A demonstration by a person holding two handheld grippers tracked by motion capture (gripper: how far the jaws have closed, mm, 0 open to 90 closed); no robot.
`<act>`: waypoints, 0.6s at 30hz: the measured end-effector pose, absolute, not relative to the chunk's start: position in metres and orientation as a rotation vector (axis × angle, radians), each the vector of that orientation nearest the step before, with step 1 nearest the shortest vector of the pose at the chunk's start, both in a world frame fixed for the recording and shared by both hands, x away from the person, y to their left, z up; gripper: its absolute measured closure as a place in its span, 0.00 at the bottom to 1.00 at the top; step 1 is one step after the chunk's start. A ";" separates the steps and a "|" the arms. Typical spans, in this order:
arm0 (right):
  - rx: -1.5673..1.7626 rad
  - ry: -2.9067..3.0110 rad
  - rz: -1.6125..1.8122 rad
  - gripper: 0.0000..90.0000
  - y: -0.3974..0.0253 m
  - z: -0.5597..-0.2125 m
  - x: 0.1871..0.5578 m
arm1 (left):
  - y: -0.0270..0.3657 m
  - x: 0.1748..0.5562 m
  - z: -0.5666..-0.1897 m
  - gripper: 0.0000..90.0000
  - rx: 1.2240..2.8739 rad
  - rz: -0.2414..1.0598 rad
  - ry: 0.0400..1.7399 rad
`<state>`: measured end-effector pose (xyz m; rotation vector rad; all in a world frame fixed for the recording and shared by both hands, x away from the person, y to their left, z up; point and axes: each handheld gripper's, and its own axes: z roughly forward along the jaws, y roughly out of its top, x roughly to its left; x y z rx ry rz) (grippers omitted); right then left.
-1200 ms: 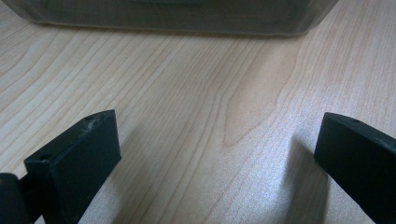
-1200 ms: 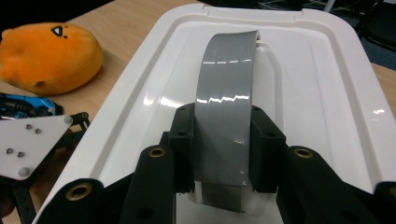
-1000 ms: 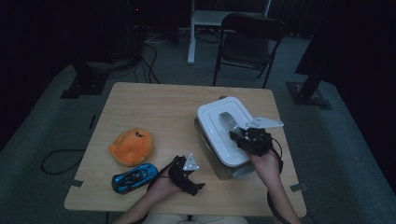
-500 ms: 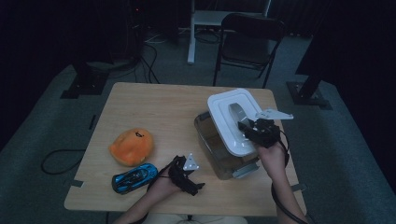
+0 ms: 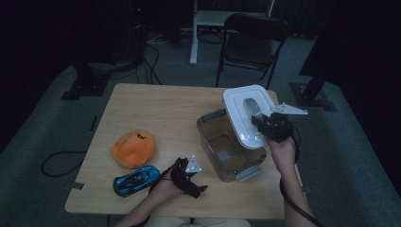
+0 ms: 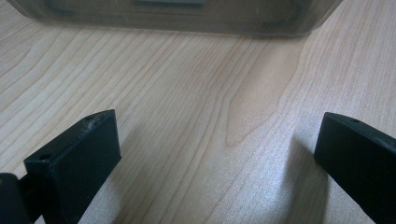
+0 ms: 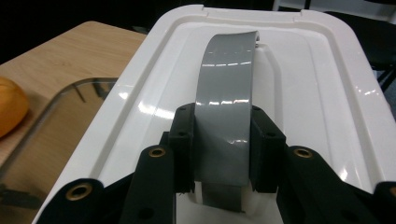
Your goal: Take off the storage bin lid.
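Pinching the white lid's grey handle (image 7: 224,116), right tongs (image 7: 222,149), left tongs (image 6: 215,154) spread, no writing legible

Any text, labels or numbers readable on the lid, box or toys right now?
None can be read.
White lid and its grey handle: plain, no print.
Clear box: no label seen.
Orange toy: a small dark mark, too blurred to read.
Blue toy car: too small to tell.

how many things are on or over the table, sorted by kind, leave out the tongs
toys: 2, the orange plush toy and the blue toy car
containers: 1, the clear bin
lids: 1, the white lid, held up by its grey handle in the right tongs
total: 4
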<state>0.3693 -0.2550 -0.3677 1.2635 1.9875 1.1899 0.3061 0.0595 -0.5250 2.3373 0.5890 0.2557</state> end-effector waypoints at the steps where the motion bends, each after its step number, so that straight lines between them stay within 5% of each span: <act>1: 1.269 1.982 1.186 0.75 -0.257 -0.369 0.371 | 0.060 0.306 -0.525 0.01 2.337 0.256 0.589; 18: 1.368 1.877 1.128 0.75 -0.298 -0.384 0.398 | 0.060 0.306 -0.525 0.01 2.343 0.260 0.591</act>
